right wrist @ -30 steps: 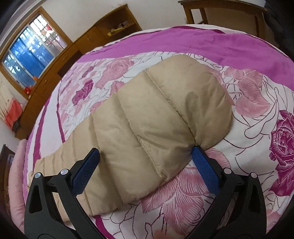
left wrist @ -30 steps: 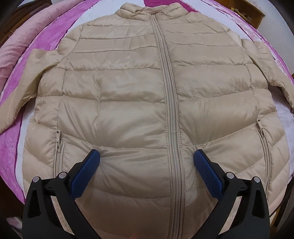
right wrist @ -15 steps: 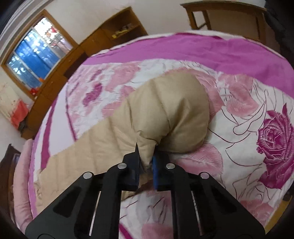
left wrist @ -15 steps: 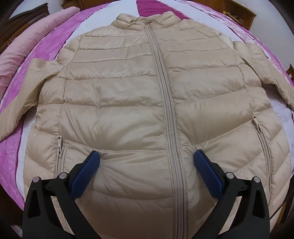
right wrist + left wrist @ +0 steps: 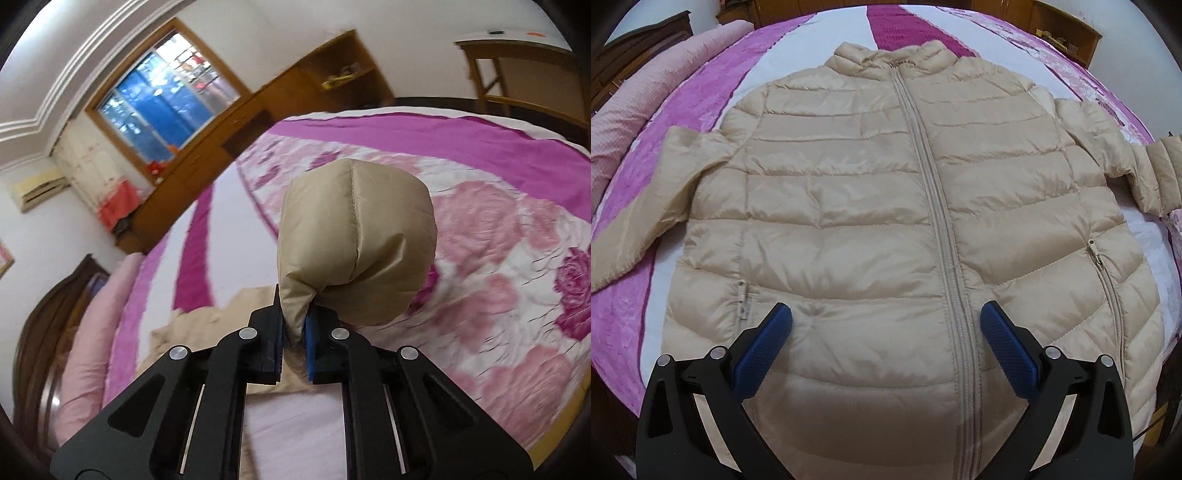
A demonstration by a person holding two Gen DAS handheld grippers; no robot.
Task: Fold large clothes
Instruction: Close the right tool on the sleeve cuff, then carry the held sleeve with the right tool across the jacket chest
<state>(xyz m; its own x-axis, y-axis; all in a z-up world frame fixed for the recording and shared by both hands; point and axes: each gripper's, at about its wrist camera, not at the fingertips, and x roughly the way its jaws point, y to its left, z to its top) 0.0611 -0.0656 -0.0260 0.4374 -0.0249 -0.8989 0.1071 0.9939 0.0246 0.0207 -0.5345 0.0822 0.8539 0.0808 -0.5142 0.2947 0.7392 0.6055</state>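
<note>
Your right claw (image 5: 294, 325) is clamped on the cuff end of the beige sleeve (image 5: 354, 243), lifted clear of the bed (image 5: 517, 229); only its own camera shows that pinch, with the window (image 5: 166, 96) and wooden cabinet (image 5: 295, 88) behind. Your left claw (image 5: 886, 325) hangs spread wide, holding nothing, above the hem of the puffer jacket (image 5: 849, 206), which lies zipped and flat across the bed's middle, collar toward the far edge, other sleeve out toward the left edge.
</note>
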